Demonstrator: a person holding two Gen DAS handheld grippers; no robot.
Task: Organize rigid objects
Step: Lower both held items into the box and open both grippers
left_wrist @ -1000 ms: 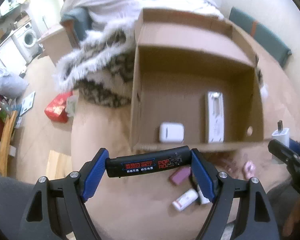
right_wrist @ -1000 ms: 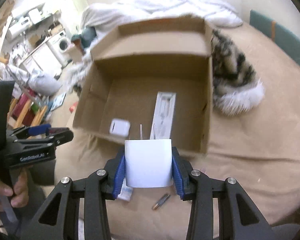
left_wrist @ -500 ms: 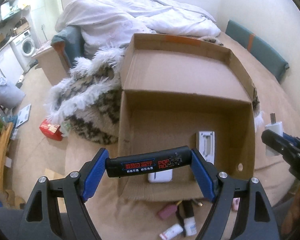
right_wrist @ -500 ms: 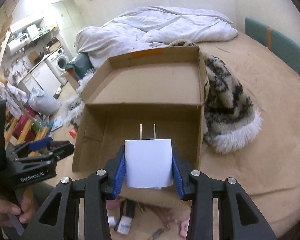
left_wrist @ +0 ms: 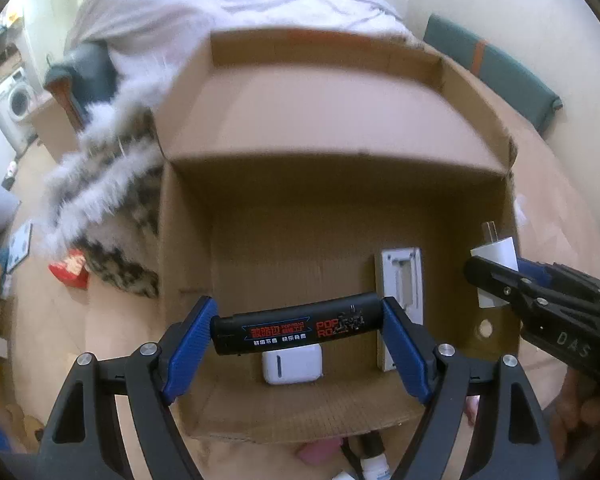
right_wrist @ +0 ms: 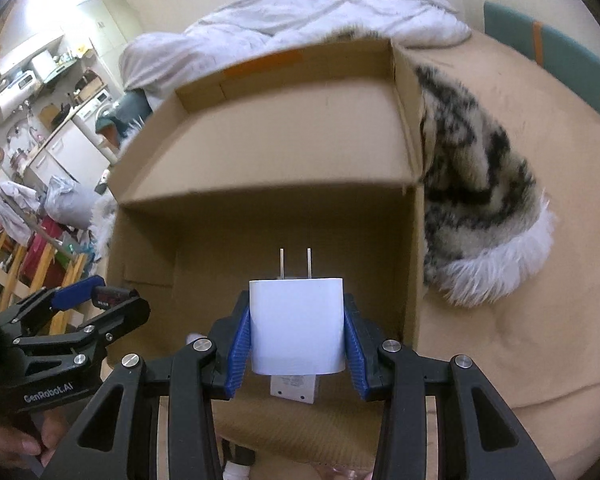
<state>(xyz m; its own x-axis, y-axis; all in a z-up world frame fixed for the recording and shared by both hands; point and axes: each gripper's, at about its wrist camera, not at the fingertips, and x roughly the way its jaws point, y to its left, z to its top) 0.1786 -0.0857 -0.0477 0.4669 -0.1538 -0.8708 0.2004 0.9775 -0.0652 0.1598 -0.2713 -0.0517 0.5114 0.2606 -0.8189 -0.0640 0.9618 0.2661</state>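
Note:
My left gripper (left_wrist: 296, 330) is shut on a black tube with red and blue lettering (left_wrist: 296, 328), held crosswise over the near part of an open cardboard box (left_wrist: 320, 120). On the box floor lie a small white case (left_wrist: 292, 364) and a long white strip (left_wrist: 398, 292). My right gripper (right_wrist: 297, 332) is shut on a white plug adapter (right_wrist: 297, 324), prongs pointing forward over the same box (right_wrist: 280, 128). The adapter (left_wrist: 494, 264) and right gripper show at the right edge of the left wrist view. The left gripper (right_wrist: 96, 296) shows at the left of the right wrist view.
The box sits on a tan bed (right_wrist: 540, 240). A furry black-and-white throw (right_wrist: 480, 184) lies against its right side, and a white duvet (right_wrist: 320, 8) lies behind. Small bottles and a pink item (left_wrist: 320, 454) lie before the box's near wall. A red packet (left_wrist: 70, 270) lies on the floor.
Both grippers have moved forward over the box's near wall with their loads still held. The box now fills both views, and the loose items in front of it have slipped below the frame.

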